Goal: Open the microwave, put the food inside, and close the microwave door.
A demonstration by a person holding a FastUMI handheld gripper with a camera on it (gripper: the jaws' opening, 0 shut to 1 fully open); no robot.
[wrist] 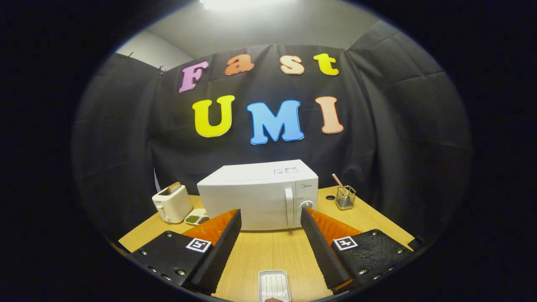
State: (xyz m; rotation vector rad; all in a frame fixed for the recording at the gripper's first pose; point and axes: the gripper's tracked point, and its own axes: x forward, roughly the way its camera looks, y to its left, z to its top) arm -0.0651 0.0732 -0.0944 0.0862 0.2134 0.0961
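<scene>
white and boxy, the microwave [258,195] sits on the wooden table [268,256] with its door closed, and it serves as the landmark here. its upright handle [288,206] runs down the door's right side, next to a round knob [307,205]. in front of the microwave, nearest the camera, lies a small white tray [274,285] with what looks like the food at its near edge, mostly hidden. the gripper [271,220] hovers in front of the microwave with its fingers spread wide apart, gripping nothing. left of the microwave stand a toaster [172,203] and a small dish [197,217]; to its right, a wire holder [345,197]. the door should swing stiffly on its hinge, so hooking the rigid handle looks best. the tray seems light, hard and a bit slippery; pinching its rim would suit
</scene>
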